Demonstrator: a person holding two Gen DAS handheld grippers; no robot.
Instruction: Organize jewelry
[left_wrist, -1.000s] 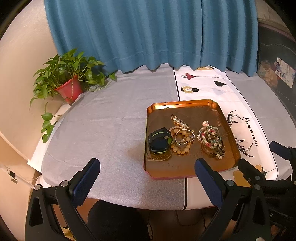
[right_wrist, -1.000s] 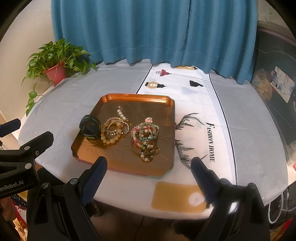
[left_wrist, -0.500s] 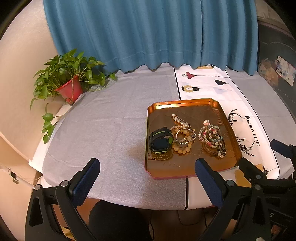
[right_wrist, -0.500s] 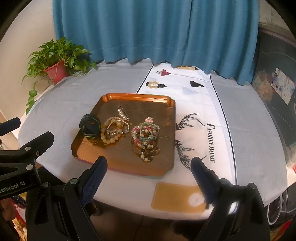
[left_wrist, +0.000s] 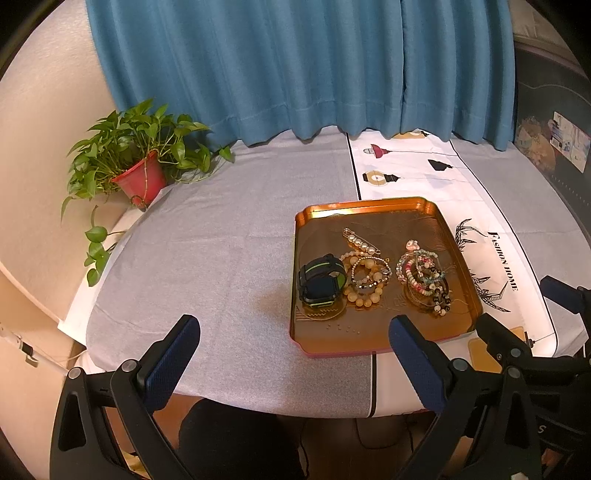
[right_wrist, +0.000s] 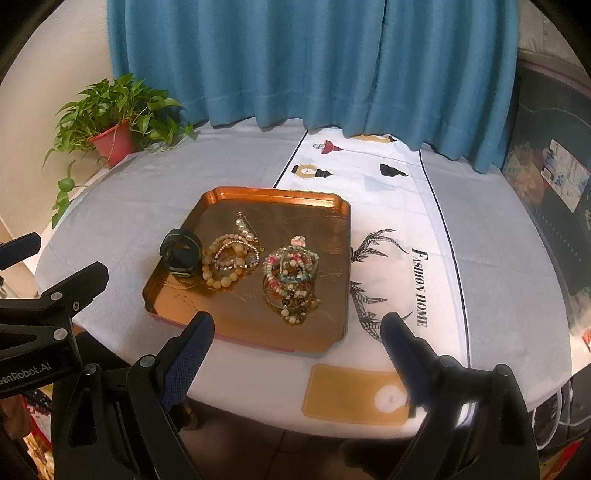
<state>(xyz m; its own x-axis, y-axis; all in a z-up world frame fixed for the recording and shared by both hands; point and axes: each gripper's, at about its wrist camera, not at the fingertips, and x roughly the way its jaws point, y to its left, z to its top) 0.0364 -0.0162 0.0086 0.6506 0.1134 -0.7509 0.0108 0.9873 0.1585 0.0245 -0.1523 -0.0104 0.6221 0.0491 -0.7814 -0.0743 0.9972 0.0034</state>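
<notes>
Right, both the left tool (left_wrist: 291, 341) and right tool (right_wrist: 297, 334) are hanging wide open and empty before the tray (right_wrist: 255, 332), needing one bracelet (right_wrist: 291, 275) singled out.

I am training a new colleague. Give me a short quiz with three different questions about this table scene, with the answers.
1. True or false: the watch lies on the tablecloth, outside the copper tray.
2. Which is empty? A) left gripper B) right gripper C) both
3. Fill in: the potted plant has a ___ pot.

Key: 1 false; 2 C; 3 red.
</notes>
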